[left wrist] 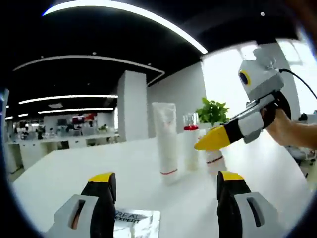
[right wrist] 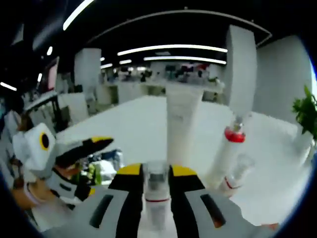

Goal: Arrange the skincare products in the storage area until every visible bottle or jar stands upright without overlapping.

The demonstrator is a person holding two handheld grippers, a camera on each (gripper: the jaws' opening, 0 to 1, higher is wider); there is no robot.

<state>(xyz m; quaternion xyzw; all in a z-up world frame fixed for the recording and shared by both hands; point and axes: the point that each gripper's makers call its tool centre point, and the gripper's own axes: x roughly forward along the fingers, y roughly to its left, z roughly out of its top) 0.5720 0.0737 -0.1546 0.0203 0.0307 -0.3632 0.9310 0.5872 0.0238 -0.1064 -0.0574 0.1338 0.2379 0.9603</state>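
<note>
Clamping near us, our right gripper (right wrist: 156,182) has its jaws pinched on a small clear-capped bottle (right wrist: 156,198) with a red band, held upright just above the white table (right wrist: 124,129). We judge it light, hard and slick, so we'd take it around the body, not the cap. Our left gripper (left wrist: 166,186) sits spread with nothing between its jaws, a silvery packet (left wrist: 136,220) lying flat under it. Beyond stand the tall white tube (right wrist: 182,124), soft and tippy we reckon, the red-collared bottle (right wrist: 225,156) and a small bottle (right wrist: 235,176), close together. Farther off, a potted plant (left wrist: 212,111).
</note>
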